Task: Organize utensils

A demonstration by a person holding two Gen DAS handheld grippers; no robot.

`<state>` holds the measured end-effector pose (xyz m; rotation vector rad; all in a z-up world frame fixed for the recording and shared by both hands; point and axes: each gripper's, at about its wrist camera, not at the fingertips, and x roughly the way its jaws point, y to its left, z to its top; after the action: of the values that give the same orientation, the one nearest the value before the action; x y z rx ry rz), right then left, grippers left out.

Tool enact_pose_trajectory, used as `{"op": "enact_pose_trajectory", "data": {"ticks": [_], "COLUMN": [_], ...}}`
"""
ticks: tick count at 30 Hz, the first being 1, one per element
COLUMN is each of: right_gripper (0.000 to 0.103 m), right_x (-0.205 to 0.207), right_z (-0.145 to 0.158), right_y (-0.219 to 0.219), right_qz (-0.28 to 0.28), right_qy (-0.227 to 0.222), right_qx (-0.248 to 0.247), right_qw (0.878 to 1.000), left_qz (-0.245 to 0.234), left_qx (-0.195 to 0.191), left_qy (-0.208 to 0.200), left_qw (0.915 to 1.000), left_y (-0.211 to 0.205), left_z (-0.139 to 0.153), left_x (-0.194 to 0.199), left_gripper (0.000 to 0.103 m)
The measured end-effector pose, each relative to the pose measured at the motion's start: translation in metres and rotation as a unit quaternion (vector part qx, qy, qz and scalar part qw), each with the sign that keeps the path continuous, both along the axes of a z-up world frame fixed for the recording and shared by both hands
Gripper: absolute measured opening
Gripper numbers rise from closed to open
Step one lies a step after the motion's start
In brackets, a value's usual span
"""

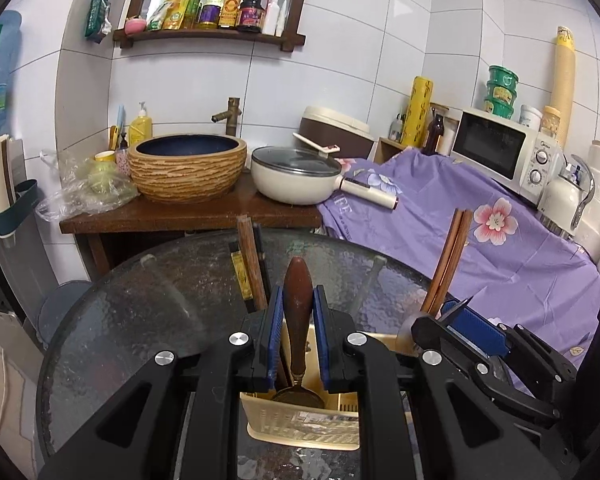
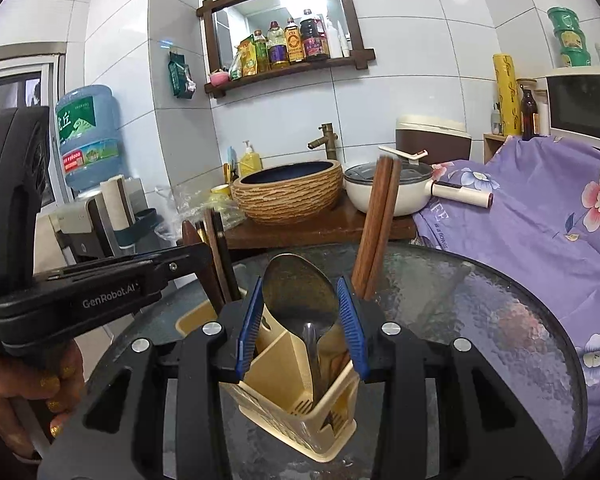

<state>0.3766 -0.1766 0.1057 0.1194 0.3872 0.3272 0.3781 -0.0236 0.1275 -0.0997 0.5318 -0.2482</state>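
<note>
A cream plastic utensil holder stands on the round glass table. My left gripper is shut on the brown wooden handle of a spoon, whose metal bowl is down inside the holder. My right gripper is shut on the bowl of a metal spoon, whose handle points down into the holder. Brown chopsticks stand in the holder to the right. Darker chopsticks stand to the left.
A wooden counter behind the table holds a woven-look basin and a cream lidded pan. A purple floral cloth covers the right side, with a microwave on it. A water bottle stands at the left.
</note>
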Motion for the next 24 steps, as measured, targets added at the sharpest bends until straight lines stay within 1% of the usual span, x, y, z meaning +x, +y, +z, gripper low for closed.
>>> {"op": "enact_pose_trajectory", "data": {"ticks": [4, 7, 11, 12, 13, 14, 16, 17, 19, 21, 23, 24], "right_gripper": [0.038, 0.038, 0.039, 0.041, 0.046, 0.048, 0.05, 0.05, 0.05, 0.052, 0.061, 0.066], "right_x": [-0.003, -0.002, 0.0, -0.001, -0.001, -0.003, -0.007, -0.009, -0.016, -0.022, -0.031, -0.035], "right_z": [-0.012, -0.02, -0.024, -0.024, -0.023, -0.022, -0.02, -0.02, -0.018, -0.018, -0.018, -0.018], "right_y": [0.0, 0.0, -0.001, -0.002, -0.001, -0.002, -0.002, -0.002, -0.005, -0.006, -0.008, -0.009], "right_qz": [-0.003, -0.005, -0.004, -0.003, -0.003, -0.004, -0.004, -0.004, -0.001, 0.001, 0.004, 0.005], "right_qy": [0.004, 0.017, 0.021, 0.021, 0.021, 0.017, 0.011, 0.008, 0.004, 0.008, 0.009, 0.009], "right_qx": [-0.014, -0.017, -0.02, -0.021, -0.024, -0.025, -0.027, -0.028, -0.031, -0.036, -0.04, -0.042], "right_qw": [1.0, 1.0, 1.0, 1.0, 0.999, 1.0, 1.0, 1.0, 1.0, 0.999, 0.999, 0.999], "left_qz": [0.001, -0.001, -0.004, -0.005, -0.008, -0.008, -0.01, -0.012, -0.011, -0.007, 0.0, 0.003], "left_qx": [0.002, 0.005, 0.007, 0.007, 0.007, 0.005, -0.001, -0.005, -0.008, -0.011, -0.015, -0.008], "left_qy": [0.005, 0.009, 0.011, 0.013, 0.013, 0.011, 0.005, 0.001, -0.011, -0.023, -0.038, -0.046], "left_qw": [1.0, 0.9999, 0.9999, 0.9999, 0.9999, 0.9999, 0.9999, 0.9999, 0.9998, 0.9997, 0.9992, 0.9989], "left_y": [0.003, 0.001, 0.0, 0.0, 0.0, 0.0, 0.002, 0.003, 0.007, 0.012, 0.019, 0.021], "left_z": [-0.008, -0.011, -0.011, -0.011, -0.01, -0.009, -0.005, -0.003, 0.004, 0.011, 0.016, 0.017], "left_x": [0.001, 0.002, 0.001, 0.001, 0.001, 0.0, -0.004, -0.007, -0.014, -0.022, -0.034, -0.043], "left_gripper": [0.015, 0.015, 0.015, 0.015, 0.015, 0.015, 0.016, 0.018, 0.027, 0.049, 0.06, 0.065]}}
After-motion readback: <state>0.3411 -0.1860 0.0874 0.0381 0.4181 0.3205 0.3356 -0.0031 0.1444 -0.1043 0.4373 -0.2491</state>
